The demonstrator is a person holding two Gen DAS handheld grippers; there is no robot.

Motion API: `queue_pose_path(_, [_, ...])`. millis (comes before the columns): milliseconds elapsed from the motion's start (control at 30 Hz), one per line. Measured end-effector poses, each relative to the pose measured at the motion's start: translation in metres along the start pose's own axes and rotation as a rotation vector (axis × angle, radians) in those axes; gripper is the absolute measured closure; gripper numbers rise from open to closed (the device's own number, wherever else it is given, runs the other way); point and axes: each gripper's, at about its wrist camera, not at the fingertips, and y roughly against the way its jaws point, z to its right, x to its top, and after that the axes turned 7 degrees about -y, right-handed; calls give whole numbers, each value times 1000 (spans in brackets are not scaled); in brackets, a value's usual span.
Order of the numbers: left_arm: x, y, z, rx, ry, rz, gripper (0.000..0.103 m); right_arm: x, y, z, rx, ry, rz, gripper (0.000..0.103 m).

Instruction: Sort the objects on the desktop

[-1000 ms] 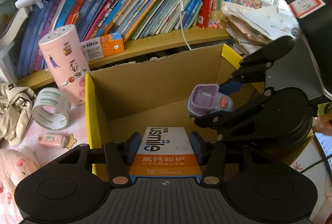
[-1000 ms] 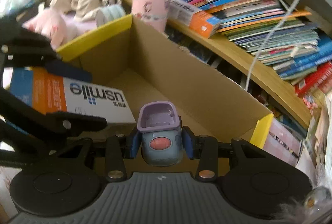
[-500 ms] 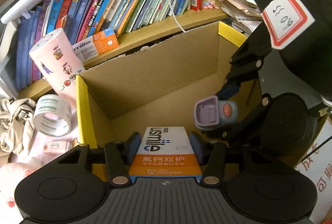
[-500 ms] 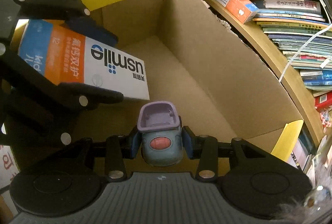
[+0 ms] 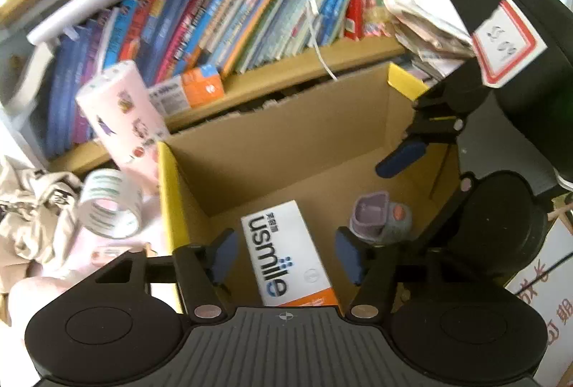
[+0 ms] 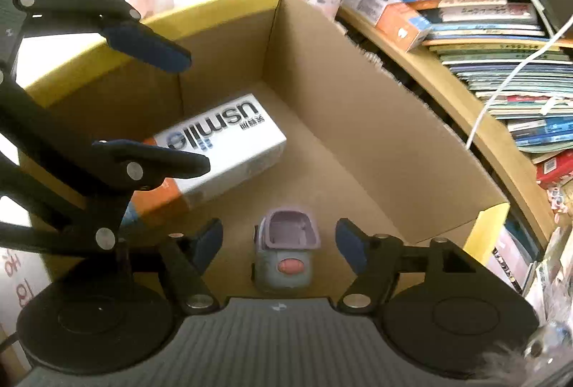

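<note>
While both jaws were opening, clear of contact, white-and-orange toothpaste carton (image 5: pixel 286 258) and lilac-grey plastic toy (image 6: pixel 284 252) lay inside brown cardboard box (image 6: pixel 358 122).

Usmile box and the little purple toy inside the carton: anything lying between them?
Nothing: bare cardboard floor separates the usmile box from the purple toy, clearest in the right wrist view.

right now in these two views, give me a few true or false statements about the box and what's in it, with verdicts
1. The usmile carton lies inside the cardboard box. True.
2. The small purple toy is clamped in the right gripper. False: its jaws are opening and the toy sits free between them.
3. The tape roll is inside the box. False: it lies outside, left of it.
4. The left gripper grips nothing. True: its jaws are opening, clear of the carton.
</note>
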Motion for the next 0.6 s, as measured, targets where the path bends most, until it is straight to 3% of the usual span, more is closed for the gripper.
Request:
queue_pose_path(267, [-3, 32, -2, 36, 36, 66, 28, -3, 31, 1, -23, -75, 94, 24])
queue_pose_path(600, [-16, 74, 0, 56, 70, 123, 20, -17, 71, -7, -46, -170, 188, 24])
